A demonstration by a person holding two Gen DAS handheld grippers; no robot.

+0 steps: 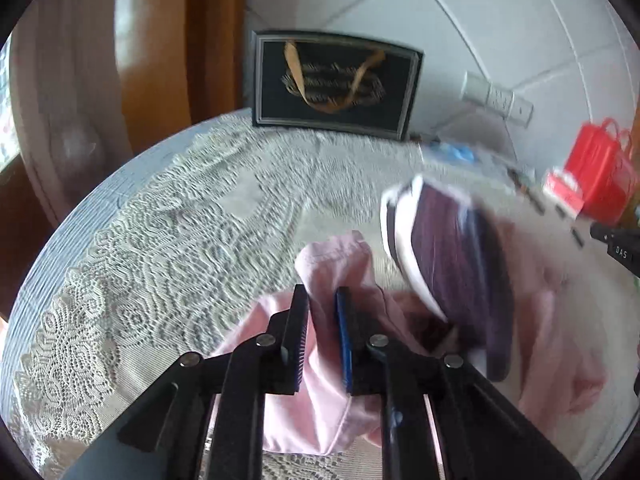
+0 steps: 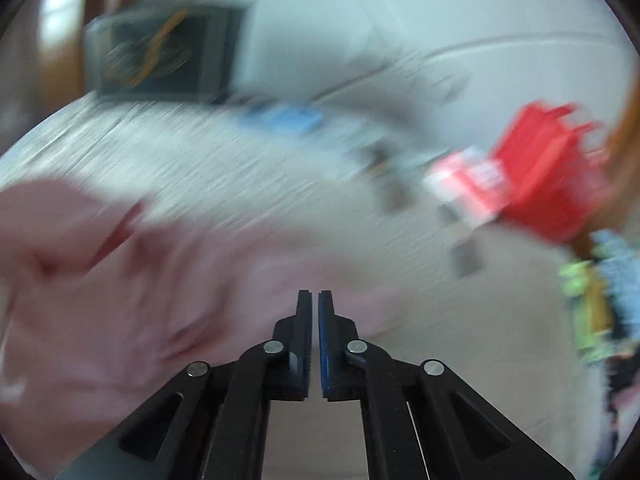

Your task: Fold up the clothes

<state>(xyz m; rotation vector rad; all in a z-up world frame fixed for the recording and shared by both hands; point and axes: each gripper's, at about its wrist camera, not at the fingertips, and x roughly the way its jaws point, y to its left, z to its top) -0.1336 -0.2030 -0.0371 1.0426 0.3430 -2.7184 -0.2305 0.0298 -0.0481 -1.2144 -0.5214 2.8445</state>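
**Operator:** Now, starting nearest the lens: what does each tool have?

**Technician:** In the left wrist view, the left gripper [image 1: 322,300] sits at lower centre, jaws nearly together, clamped on a raised fold of the pink garment [image 1: 332,264]. The cloth stands up between the pads and drapes away below them. In the right wrist view, the right gripper [image 2: 315,300] is at lower centre with jaws fully together and nothing between them; the pink garment [image 2: 120,280] lies to its left, lower left of that frame, heavily blurred.

**Operator:** How should the cloth be expected to handle?

**Technician:** Judged light, soft and limp. It will sag from any single hold and will not keep a crease unaided. Take it at a hem or a corner, one point per gripper, set well apart, so the panel hangs flat. The dark striped panel with white edging [image 1: 448,264], right of centre in the left view, appears to belong to the same pile; whether it is a separate piece cannot be told.

**Operator:** Pose of the hands?

**Technician:** Both tools pitch downward toward the lace tablecloth [image 1: 168,216].

**Operator:** Farther back?

**Technician:** A dark framed picture [image 1: 336,84] stands at upper centre against the wall; a red container [image 1: 600,176] sits at the right edge.
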